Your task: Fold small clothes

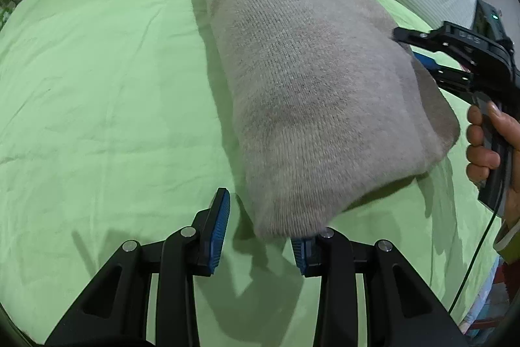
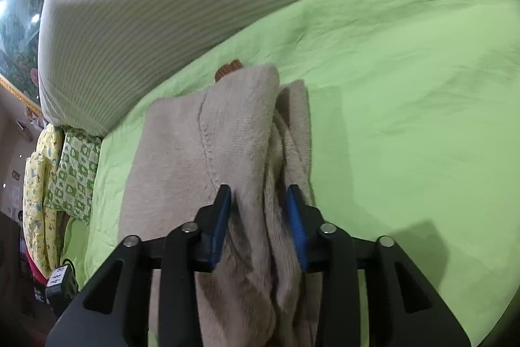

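Beige knit garment (image 1: pixel 308 93) lies on one green sheet (image 1: pixel 97 86).

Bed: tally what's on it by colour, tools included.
Beige: 1, the knit garment
Green: 1, the sheet
Striped grey-white: 1, the bolster
Green-patterned: 1, the pillow
Black with blue pads: 2, left tool and right tool
Total: 6

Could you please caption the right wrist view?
Right gripper straddling a folded beige knitted garment on a green bedsheet.
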The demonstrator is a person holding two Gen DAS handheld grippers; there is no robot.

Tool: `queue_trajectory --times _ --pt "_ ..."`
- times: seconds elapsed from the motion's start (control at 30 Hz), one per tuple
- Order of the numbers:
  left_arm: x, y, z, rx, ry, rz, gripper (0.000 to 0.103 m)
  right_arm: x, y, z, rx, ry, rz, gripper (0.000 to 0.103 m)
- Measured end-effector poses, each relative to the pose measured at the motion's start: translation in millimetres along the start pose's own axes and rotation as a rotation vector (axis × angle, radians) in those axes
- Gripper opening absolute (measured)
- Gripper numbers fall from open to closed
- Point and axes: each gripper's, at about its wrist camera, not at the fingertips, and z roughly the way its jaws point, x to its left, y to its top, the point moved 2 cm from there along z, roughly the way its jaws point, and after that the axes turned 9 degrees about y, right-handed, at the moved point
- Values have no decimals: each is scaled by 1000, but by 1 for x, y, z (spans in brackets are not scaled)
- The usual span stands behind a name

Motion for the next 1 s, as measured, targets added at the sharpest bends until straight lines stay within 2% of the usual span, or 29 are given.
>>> queue_trajectory --times 0.03,0.2,0.27,0.33,0.43,0.5,0.73,0.77,0.8,0.83,0.93,1.0 --pt "-5 2 -1 -1 -2 3 36 1 -2 -8 -14 -4 -7 47" --pt "8 -9 -28 -15 7 7 37 4 -25 -50 -64 39 4 47" --pt "-2 -15 -34 -34 24 5 41 6 -39 -59 -62 52 -6 47" --pt "1 -16 -39 -47 35 9 49 9 -57 -61 -32 40 -37 47" --pt "-5 -22 -39 -39 38 13 49 15 -75 -57 25 4 -85 47" --pt "-28 -16 -21 -33 48 25 49 18 -82 -53 48 -7 -115 47" --pt "-46 -7 4 -24 104 47 46 21 -86 -32 115 -34 -217 47" --pt "-45 -5 9 -17 117 37 45 20 -87 -30 119 -42 -223 45" --pt "-42 -3 12 -15 114 22 42 18 -87 -28 122 -57 -231 33" --pt "-40 -2 14 -11 103 7 38 16 -86 -26 131 -67 -228 17" --pt "-37 -4 12 -11 69 -1 29 14 -84 -34 114 -48 -214 9" --pt "-40 -4 12 -16 71 17 26 18 -81 -47 78 -40 -222 8"
